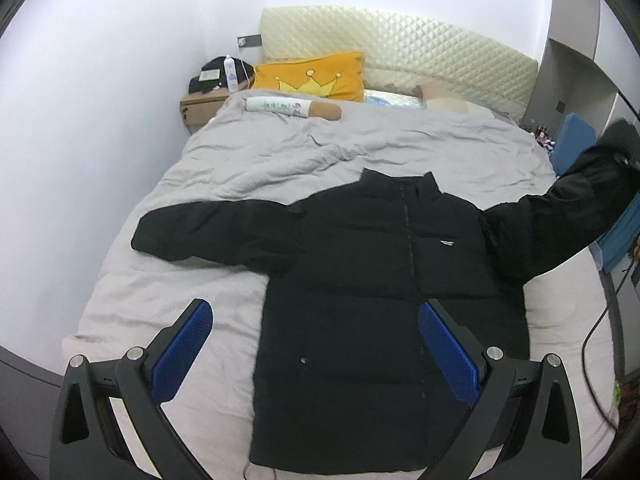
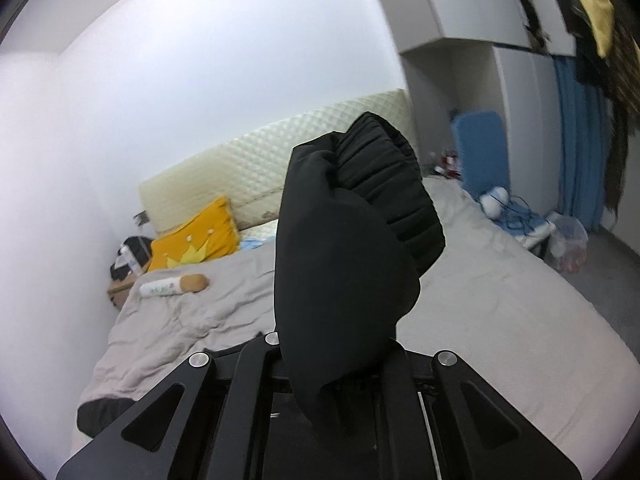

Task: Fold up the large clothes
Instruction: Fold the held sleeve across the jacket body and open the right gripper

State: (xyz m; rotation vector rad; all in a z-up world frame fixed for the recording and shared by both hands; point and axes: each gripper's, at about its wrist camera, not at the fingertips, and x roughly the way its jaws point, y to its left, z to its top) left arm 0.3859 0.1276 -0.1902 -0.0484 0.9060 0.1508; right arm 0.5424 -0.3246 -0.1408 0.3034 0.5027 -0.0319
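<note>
A black puffer jacket lies face up on the grey bed, collar toward the headboard. Its left sleeve lies spread flat to the left. Its right sleeve is lifted off the bed at the right edge. My left gripper is open and empty, hovering above the jacket's lower hem. My right gripper is shut on the right sleeve's cuff, which bunches up between the hidden fingers and blocks much of the right wrist view.
An orange crown pillow and a cylindrical bolster lie near the quilted headboard. A cluttered nightstand stands at the bed's far left. A blue chair, cables and bags stand beside the bed's right side.
</note>
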